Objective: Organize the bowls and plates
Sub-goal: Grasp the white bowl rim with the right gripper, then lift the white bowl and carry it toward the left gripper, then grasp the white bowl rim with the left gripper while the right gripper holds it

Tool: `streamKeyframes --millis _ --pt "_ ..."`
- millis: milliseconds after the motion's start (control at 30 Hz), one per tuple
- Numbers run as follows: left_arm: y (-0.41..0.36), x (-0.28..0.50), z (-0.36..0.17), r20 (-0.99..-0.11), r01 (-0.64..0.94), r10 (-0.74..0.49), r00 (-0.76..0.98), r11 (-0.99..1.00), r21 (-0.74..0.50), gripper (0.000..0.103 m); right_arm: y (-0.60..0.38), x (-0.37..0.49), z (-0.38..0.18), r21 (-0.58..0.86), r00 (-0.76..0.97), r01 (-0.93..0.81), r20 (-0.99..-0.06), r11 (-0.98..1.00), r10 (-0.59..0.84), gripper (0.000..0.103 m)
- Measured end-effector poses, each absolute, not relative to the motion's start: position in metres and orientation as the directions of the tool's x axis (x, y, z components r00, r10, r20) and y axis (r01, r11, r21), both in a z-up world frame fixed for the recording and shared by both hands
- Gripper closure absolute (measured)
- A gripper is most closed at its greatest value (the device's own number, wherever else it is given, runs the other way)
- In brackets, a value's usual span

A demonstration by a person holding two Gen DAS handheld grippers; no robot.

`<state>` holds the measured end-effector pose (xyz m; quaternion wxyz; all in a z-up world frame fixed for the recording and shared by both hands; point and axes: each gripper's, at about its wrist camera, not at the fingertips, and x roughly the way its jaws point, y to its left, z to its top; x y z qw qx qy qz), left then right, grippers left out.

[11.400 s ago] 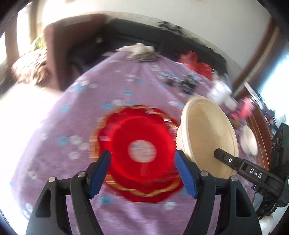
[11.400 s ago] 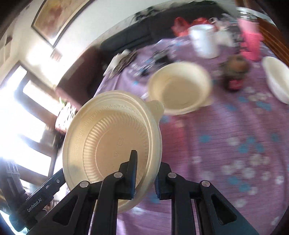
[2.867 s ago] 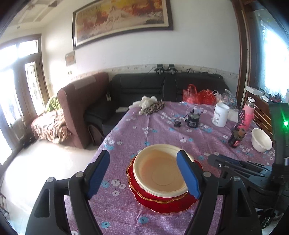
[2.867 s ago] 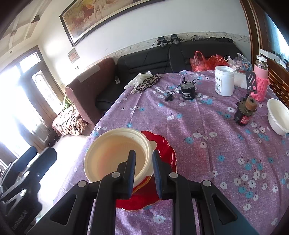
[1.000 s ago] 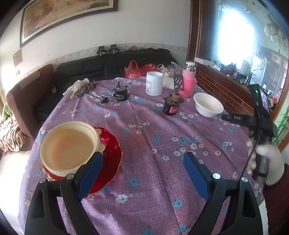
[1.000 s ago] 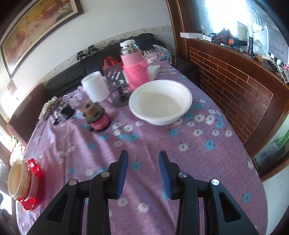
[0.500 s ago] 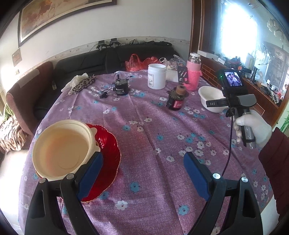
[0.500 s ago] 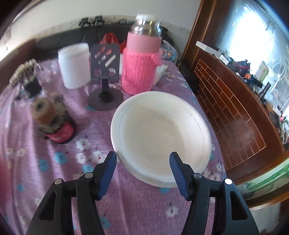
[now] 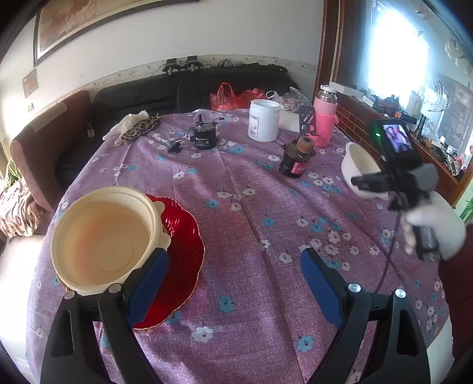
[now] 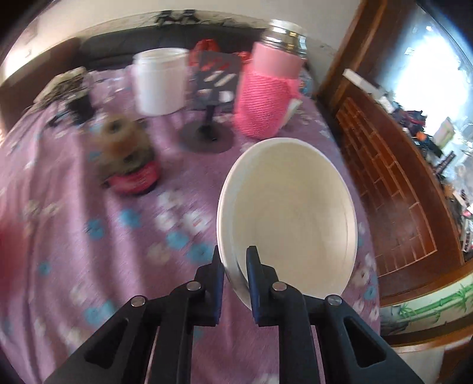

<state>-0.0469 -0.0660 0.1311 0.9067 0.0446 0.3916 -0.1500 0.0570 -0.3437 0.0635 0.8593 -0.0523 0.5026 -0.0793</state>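
Pinching rim of tilted white bowl (image 10: pixel 289 212), right tongs (image 10: pixel 235 260) clenched; slip risked by thin grip. Left tongs (image 9: pixel 233 268) released, empty.

A home living room. A black sofa (image 9: pixel 189 88) lines the far wall beneath a framed painting (image 9: pixel 97 26). A floral purple cloth covers the tabletop (image 9: pixel 251 206).

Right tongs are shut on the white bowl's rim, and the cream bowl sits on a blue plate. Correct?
Not quite: the plate under the cream bowl is red, as the left wrist view shows. The right tongs are shut on the white bowl rim.
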Motion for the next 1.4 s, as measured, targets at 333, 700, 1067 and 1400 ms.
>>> streamKeyframes --millis 333,700,1067,1400 --pt "-0.085 -0.037 0.125 -0.77 0.345 -0.306 0.56 0.931 -0.119 0.013 -0.329 -0.015 0.101 0.033 0.559 0.01 -0.829 0.999 0.022 0.04" --pt "-0.136 -0.018 0.136 -0.78 0.373 -0.325 0.535 0.919 -0.127 0.013 -0.396 -0.032 0.114 0.137 0.624 0.182 -0.782 0.974 -0.007 0.04" --pt "-0.216 0.06 0.106 -0.817 0.366 -0.39 0.425 0.9 -0.239 0.013 -0.443 -0.015 0.081 0.25 0.608 0.313 -0.794 0.916 0.009 0.04" --pt "-0.249 0.094 0.063 -0.865 0.319 -0.353 0.357 0.916 -0.243 0.013 -0.448 0.0 0.061 0.269 0.594 0.317 -0.804 0.91 0.03 0.04"
